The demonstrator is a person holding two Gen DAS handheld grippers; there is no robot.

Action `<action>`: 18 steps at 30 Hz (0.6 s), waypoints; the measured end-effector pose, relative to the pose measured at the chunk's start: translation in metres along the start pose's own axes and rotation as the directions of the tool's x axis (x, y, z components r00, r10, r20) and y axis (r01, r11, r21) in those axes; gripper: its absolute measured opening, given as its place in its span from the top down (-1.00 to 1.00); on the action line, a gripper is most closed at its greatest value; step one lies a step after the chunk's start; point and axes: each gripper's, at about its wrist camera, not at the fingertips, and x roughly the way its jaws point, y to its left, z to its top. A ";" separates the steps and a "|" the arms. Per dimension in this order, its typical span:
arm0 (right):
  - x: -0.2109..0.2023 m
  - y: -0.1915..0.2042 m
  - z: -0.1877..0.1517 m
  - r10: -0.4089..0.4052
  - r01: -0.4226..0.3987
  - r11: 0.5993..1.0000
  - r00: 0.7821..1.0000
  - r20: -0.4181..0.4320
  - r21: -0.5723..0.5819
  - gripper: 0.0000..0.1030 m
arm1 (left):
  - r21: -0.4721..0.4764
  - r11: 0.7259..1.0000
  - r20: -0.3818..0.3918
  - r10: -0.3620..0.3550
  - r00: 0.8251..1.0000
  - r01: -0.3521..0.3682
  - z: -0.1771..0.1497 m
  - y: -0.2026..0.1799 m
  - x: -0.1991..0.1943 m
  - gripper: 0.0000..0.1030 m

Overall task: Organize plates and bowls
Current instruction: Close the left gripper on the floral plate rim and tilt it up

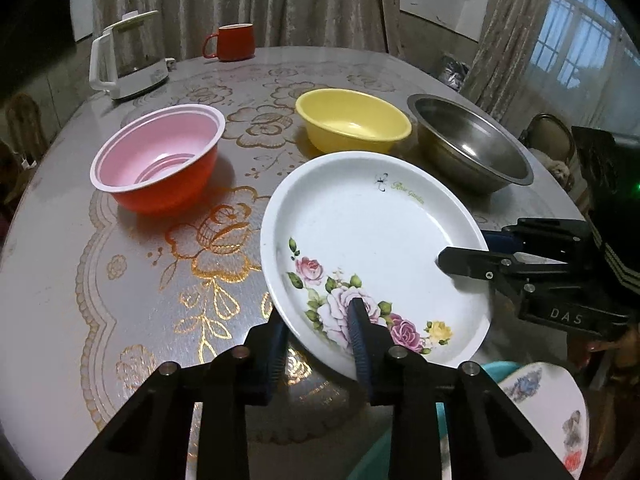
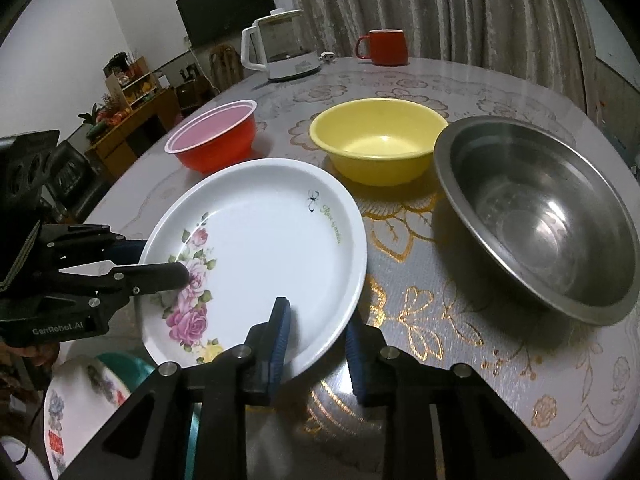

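White round plate with pink rose print is held tilted above the round lace-patterned table; left gripper pinches its near rim, right gripper pinches the opposite rim, one finger above and one below each; beyond stand a red plastic bowl with pink inside, a yellow plastic bowl and a steel bowl; farthest, a white kettle and red mug.

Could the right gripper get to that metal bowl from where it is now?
Probably not yet: the right gripper straddles the rim of the floral plate, which the left gripper also straddles. The steel bowl sits unobstructed beside it.
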 end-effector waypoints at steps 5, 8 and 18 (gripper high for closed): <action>-0.011 0.001 -0.005 0.007 -0.008 0.999 1.000 0.019 0.035 0.54 | -0.031 0.999 0.038 -0.020 0.999 0.021 -0.007 -0.002 -0.014 0.42; -0.020 0.003 -0.006 0.022 -0.024 0.998 0.999 0.035 0.056 0.54 | -0.046 0.999 0.060 -0.024 0.998 0.027 -0.008 -0.004 -0.021 0.42; -0.059 0.017 -0.002 0.029 -0.033 0.999 0.994 0.107 0.036 0.54 | -0.075 0.996 0.141 -0.038 0.989 0.049 -0.013 -0.012 -0.062 0.42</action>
